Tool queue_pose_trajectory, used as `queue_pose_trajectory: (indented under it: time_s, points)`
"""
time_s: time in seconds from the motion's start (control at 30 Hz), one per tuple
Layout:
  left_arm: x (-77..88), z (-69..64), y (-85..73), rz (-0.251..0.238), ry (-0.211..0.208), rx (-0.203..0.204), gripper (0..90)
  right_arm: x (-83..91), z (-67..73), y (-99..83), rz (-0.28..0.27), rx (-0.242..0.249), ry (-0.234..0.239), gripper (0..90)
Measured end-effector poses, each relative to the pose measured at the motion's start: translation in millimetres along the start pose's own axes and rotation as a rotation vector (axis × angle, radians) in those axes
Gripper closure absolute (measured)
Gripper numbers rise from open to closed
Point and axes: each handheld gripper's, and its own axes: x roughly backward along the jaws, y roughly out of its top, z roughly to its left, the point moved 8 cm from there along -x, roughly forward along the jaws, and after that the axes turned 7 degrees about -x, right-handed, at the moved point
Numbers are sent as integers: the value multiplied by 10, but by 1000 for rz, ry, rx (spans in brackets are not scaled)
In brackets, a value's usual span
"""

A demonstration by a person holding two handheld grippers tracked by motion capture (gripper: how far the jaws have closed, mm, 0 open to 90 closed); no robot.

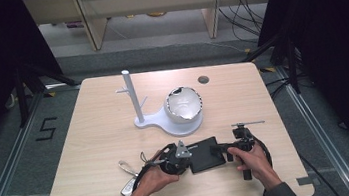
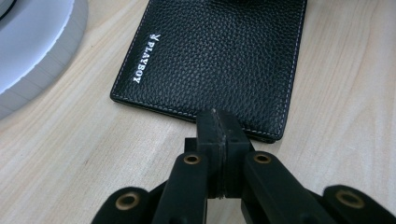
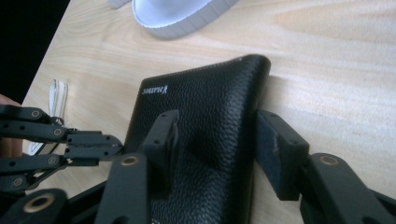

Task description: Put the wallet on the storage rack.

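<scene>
1. Item under handling: a black grained-leather wallet lies flat on the wooden surface, near the person's edge, between the two hand-held grippers. A white brand stamp sits near one corner of its cover.

2. Left gripper: fingers clenched fully together, their tips pressed against the near edge of the wallet, by one corner. No leather can be seen between them, so this reads as a pin or brace, not a pinch. Judgement: it is placed there to stop the wallet sliding while the other gripper works.

3. Right gripper: fingers stand partly apart, straddling the folded spine side. One finger rests on top of the cover; the other lies on the surface just beside the edge. The cover bulges upward between them. They bracket the wallet but a firm grasp cannot be confirmed. Judgement: the placement suits lifting or opening the top flap.

4. Hands: both come in from the near edge of the surface, each wrapped around its gripper, low and close to the wallet.

5. Surroundings: a white stand with an upright post and a round bowl-shaped piece on its base sits well behind the wallet, apart from it. A key fob with a looped strap lies beside the left hand, untouched.

6. Risk noted: if the brace slips off the edge, the wallet may skate across the smooth wood.
</scene>
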Motion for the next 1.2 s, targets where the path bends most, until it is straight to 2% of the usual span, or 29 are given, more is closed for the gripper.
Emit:
queue_pose_trajectory:
  time_s: [0.03,0.07,0.1,0.17,0.23,0.27,0.3,0.33,0.4,0.53,0.6,0.63,0.7,0.73,0.77,0.93,0.97,1.07,1.1,1.13,1.17,1.2]
  points:
    - [-1,0,1,-2,-1,2,889,14,-18,-3,4,20,-2,540]
    - [-1,0,1,-2,-1,2,889,14,-18,-3,4,20,-2,540]
    - [3,8,-4,6,11,-4,889,11,-5,-12,9,-1,20,540]
    - [2,-1,0,4,8,-6,889,41,-33,4,-13,33,38,575]
    - [3,12,-5,7,10,-9,889,55,-21,6,-9,11,53,580]
    - [3,12,-5,7,10,-9,888,55,-21,6,-9,11,53,580]
    - [0,2,0,-1,-2,-4,888,61,-1,-11,-2,-11,43,583]
    - [-2,2,1,-5,-3,-4,888,57,-26,2,-10,22,36,584]
    - [-2,3,1,-5,-2,-6,888,52,-29,9,-16,28,43,586]
    - [3,7,-4,1,4,-16,888,110,11,16,-11,2,82,629]
    - [3,7,-4,1,5,-16,888,103,50,-5,3,12,122,649]
    - [1,3,-2,-1,3,-15,888,86,86,-20,13,-8,122,651]
    - [2,2,-3,-2,3,-16,887,52,118,-20,15,13,104,655]
    - [2,1,-3,-3,3,-16,887,72,181,-46,49,-35,112,659]
    - [2,2,-4,-2,4,-17,887,39,127,5,15,67,109,665]
    - [2,5,-7,-10,9,-23,887,47,188,15,42,77,130,686]
    - [3,5,-7,-8,13,-27,887,34,181,22,41,76,114,689]
    - [2,0,-8,-8,11,-31,887,21,213,28,63,84,128,701]
    - [2,1,-8,-8,12,-28,887,54,281,1,98,32,154,707]
    - [2,1,-8,-8,12,-28,887,68,298,-10,122,14,153,711]
    - [10,0,-13,2,15,-31,887,36,252,34,87,95,153,715]
    - [7,0,-11,-2,13,-29,887,36,259,36,91,95,151,719]
